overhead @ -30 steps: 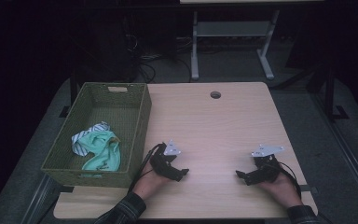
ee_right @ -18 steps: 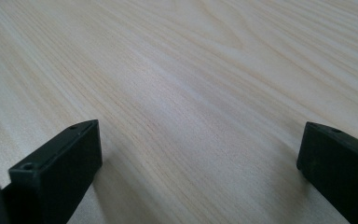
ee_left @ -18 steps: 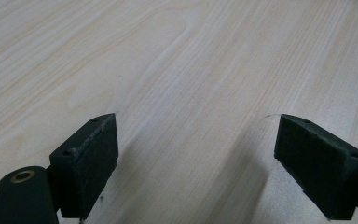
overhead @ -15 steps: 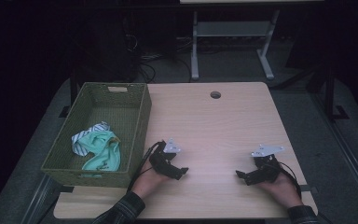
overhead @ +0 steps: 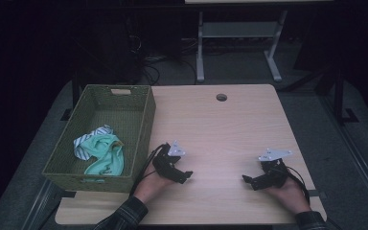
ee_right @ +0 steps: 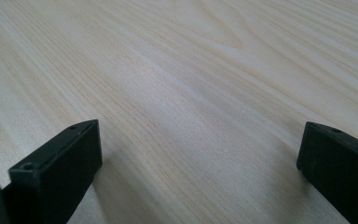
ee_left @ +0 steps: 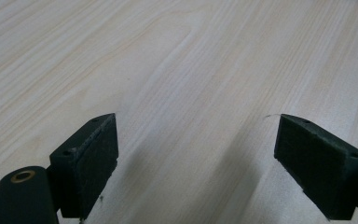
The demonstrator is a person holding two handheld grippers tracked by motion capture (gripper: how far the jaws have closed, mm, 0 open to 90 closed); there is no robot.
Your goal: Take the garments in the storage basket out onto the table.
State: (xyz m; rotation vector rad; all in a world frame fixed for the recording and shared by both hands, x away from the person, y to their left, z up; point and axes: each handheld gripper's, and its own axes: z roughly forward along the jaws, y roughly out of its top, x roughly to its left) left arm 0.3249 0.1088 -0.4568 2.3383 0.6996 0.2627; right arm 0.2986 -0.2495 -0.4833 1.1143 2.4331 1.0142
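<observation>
Going left to right: the green woven basket sits at the left edge of the surface, and inside it, toward the near end, lies a bunched mint-green cloth w/ a striped white cloth tucked against its left side. That is where the things we'd be working w/ are, and nothing about them differs from a sec ago; same heap, same spot. Just right of the basket's near corner rests our left claw, jaws spread wide w/ bare wood grain between them in the left gripper view, pinching nothing. Further right, well apart from it, our right claw rests near the front right of the surface, jaws likewise spread over bare wood in the right gripper view, also pinching nothing. Vs the earlier pics, neither hand has shifted in any way we can make out; both claws are parked in the same places. So what changed is basically nil, which we read as a rest pose: either work hasn't begun or a step has wrapped up, w/ both cloths in the basket and neither claw reaching for them.
</observation>
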